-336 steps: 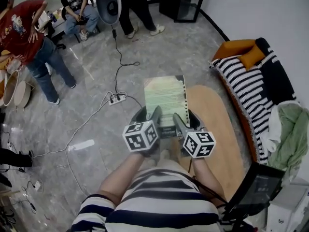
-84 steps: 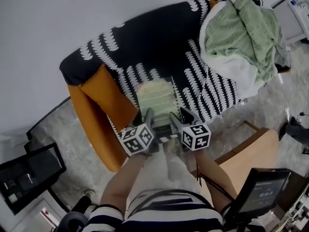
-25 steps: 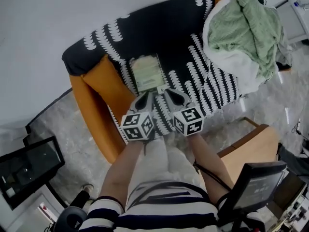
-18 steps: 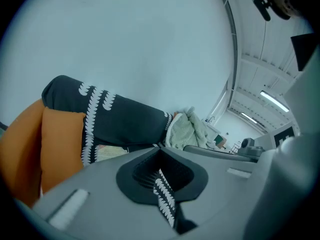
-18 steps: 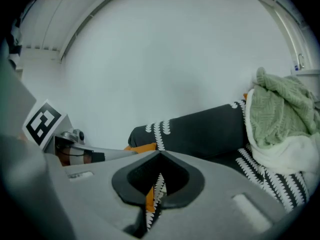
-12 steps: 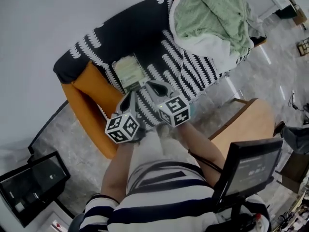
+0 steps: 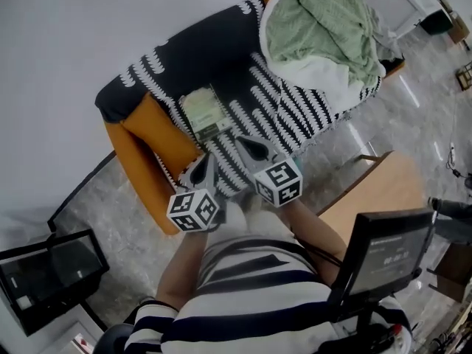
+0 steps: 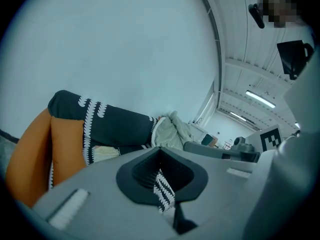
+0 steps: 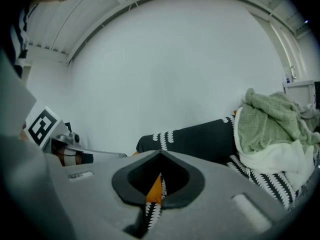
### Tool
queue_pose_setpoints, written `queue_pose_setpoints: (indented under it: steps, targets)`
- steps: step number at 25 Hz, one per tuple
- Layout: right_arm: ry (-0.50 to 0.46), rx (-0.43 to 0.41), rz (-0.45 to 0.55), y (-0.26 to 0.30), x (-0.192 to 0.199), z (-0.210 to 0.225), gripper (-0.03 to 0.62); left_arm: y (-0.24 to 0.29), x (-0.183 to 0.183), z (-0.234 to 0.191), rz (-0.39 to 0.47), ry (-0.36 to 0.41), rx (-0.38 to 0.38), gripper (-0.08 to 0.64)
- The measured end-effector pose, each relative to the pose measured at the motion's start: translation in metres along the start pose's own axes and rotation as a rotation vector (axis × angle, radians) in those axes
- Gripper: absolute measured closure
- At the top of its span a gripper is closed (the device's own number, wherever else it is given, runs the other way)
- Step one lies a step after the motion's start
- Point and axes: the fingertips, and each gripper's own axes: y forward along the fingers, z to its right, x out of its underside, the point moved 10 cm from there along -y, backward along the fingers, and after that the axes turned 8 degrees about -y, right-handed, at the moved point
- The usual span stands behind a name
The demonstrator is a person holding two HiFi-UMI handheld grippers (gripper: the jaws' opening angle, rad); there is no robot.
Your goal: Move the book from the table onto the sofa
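Book (image 7: 205, 113) lies on the sofa (image 7: 221, 46) seat, free of the tongs
Left tongs (image 7: 199, 169) and right tongs (image 7: 254, 147) pressed together, empty; book just beyond their tips, long axis toward the sofa back

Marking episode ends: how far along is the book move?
Done: the book lies flat on the sofa seat, off the table. In hand: nothing; left gripper and right gripper are shut, empty, clear of it. Left: nothing visible.

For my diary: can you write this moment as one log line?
book: on sofa | left tool: shut, empty | right tool: shut, empty
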Motion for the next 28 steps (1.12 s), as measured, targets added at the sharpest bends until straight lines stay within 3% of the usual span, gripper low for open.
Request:
queue_pose_setpoints:
  steps: [7,11,18,28]
  targets:
    - [-0.008,0.054,-0.001,-0.022,0.001,-0.023,0.597,-0.036,0.000,-0.011,-0.023,0.053,0.029,0.557]
    - [0.025,0.084,0.012,-0.019,0.000,-0.044,0.597,-0.060,-0.010,-0.021,-0.006,0.048,0.033,0.557]
    - [-0.032,0.084,-0.001,-0.011,-0.005,-0.087,0.597,-0.084,-0.016,-0.043,0.008,0.002,0.029,0.557]
    - [-0.041,0.089,0.018,-0.005,-0.008,-0.126,0.597,-0.108,-0.026,-0.060,-0.002,0.015,0.078,0.557]
